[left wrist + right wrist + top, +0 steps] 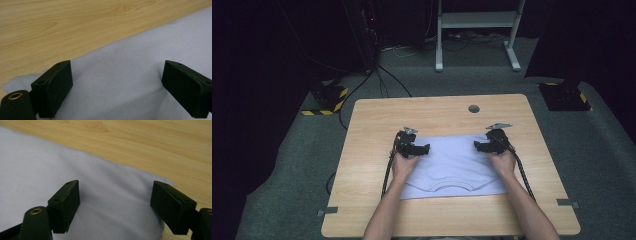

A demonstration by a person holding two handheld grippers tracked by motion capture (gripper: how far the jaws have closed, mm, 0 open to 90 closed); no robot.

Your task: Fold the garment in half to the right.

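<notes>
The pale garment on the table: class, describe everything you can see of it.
The pale garment is light lavender-white cloth that looks soft and thin. It lies flat on the wooden table, folded to a rough rectangle, its curved neckline at the near edge. The left tool and right tool, both open, sit over its far corners, with faint wrinkles between the jaws.

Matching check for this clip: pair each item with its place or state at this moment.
1. left gripper
2. right gripper
3. pale shirt
4. round hole

a. spread flat on the table
b. in the tabletop near the far edge
c. open, over the shirt's left far corner
d. open, over the shirt's right far corner

Pairs: 1-c, 2-d, 3-a, 4-b
</notes>
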